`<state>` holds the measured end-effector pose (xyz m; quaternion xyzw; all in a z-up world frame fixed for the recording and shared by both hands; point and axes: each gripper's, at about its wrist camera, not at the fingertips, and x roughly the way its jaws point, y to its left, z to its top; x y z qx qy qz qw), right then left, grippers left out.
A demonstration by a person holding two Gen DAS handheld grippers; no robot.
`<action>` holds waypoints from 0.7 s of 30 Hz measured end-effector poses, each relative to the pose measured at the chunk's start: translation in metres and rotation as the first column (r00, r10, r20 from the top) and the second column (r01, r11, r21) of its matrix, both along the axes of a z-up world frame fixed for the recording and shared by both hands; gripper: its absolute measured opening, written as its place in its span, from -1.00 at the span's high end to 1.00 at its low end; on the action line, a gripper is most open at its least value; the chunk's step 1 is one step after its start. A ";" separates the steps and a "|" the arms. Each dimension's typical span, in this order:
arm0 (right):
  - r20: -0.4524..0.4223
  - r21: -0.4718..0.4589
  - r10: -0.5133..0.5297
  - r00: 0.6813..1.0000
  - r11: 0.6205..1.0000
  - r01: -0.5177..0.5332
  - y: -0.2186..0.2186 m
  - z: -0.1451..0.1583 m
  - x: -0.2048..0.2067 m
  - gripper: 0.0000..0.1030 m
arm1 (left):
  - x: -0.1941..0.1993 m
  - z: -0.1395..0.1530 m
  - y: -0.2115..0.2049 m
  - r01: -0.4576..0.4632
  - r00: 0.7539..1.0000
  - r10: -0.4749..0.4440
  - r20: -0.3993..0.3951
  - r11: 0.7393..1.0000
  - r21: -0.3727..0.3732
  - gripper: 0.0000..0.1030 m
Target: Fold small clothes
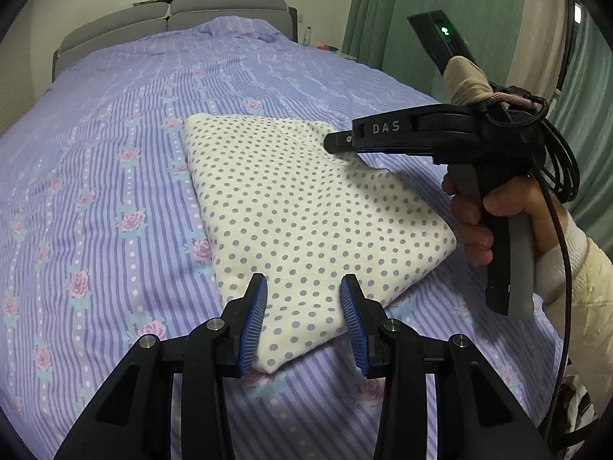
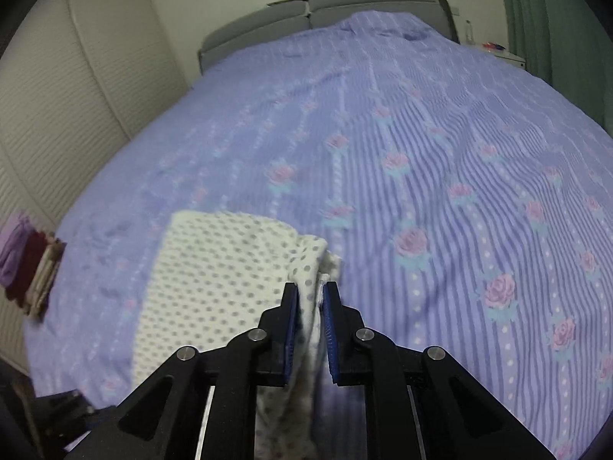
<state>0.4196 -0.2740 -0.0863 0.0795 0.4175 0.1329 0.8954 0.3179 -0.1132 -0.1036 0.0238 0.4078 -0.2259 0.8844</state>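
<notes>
Polka-dot cloth (image 1: pixel 306 207) lies folded on striped bedspread (image 1: pixel 115 153), right gripper (image 2: pixel 310 326) pinching its edge.

Both wrist views low over bed (image 1: pixel 115 122), facing headboard (image 2: pixel 345 4); bedspread shared.

- The spotted cloth (image 2: pixel 214 280) looks fuzzy in the right wrist view, and its near end goes out of sight under the right hand-held gripper (image 2: pixel 310 306).
- The small bottle (image 1: pixel 307 34) by the bed's head is too tiny to read.
- The stack of things (image 2: pixel 30 268) by the wall is blurry (purple, dark red).
- The person's sleeve (image 1: pixel 582 287) is cut off by the picture's edge.
</notes>
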 end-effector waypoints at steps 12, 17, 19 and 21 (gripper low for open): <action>0.123 -0.004 -0.238 0.964 0.971 0.240 -0.008 0.046 -0.089 -0.14 | 0.003 0.003 -0.002 -0.005 1.000 0.005 -0.006 1.000 0.001 0.23; 0.054 0.053 -0.273 0.961 0.961 0.270 -0.004 0.019 -0.100 -0.14 | -0.001 0.005 -0.003 -0.005 1.000 0.005 -0.008 1.000 0.013 0.22; 0.047 0.061 -0.297 0.954 0.954 0.294 -0.005 0.012 -0.101 -0.14 | -0.004 0.005 -0.004 -0.003 1.000 0.003 -0.004 1.000 0.023 0.22; 0.023 0.048 -0.337 0.941 0.941 0.336 -0.013 0.005 -0.099 -0.14 | -0.005 0.006 -0.004 -0.008 1.000 0.009 -0.007 1.000 0.022 0.22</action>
